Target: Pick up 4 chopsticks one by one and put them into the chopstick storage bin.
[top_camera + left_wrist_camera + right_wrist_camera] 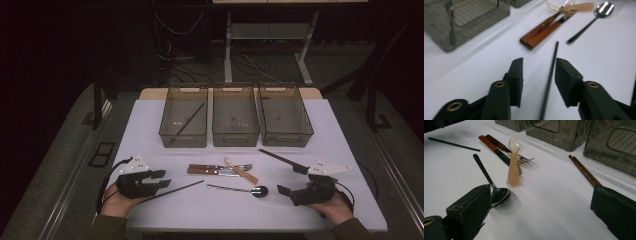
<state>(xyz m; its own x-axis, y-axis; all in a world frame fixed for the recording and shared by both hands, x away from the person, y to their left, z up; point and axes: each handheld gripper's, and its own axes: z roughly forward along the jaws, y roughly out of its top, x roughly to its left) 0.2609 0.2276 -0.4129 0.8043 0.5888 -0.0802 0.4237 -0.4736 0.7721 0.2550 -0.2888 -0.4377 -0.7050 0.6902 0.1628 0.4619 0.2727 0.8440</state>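
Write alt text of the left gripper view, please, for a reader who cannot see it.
Two black fingers of the left gripper stand apart around a black chopstick lying on the white table, not yet pressing it. Beyond lie two wooden-handled utensils, a spoon and a grey bin.

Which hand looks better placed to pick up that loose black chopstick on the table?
The left. The left gripper already has the black chopstick between its open jaws, pads not yet pressing it. The right gripper sits at the table's far side, by the brown chopsticks.
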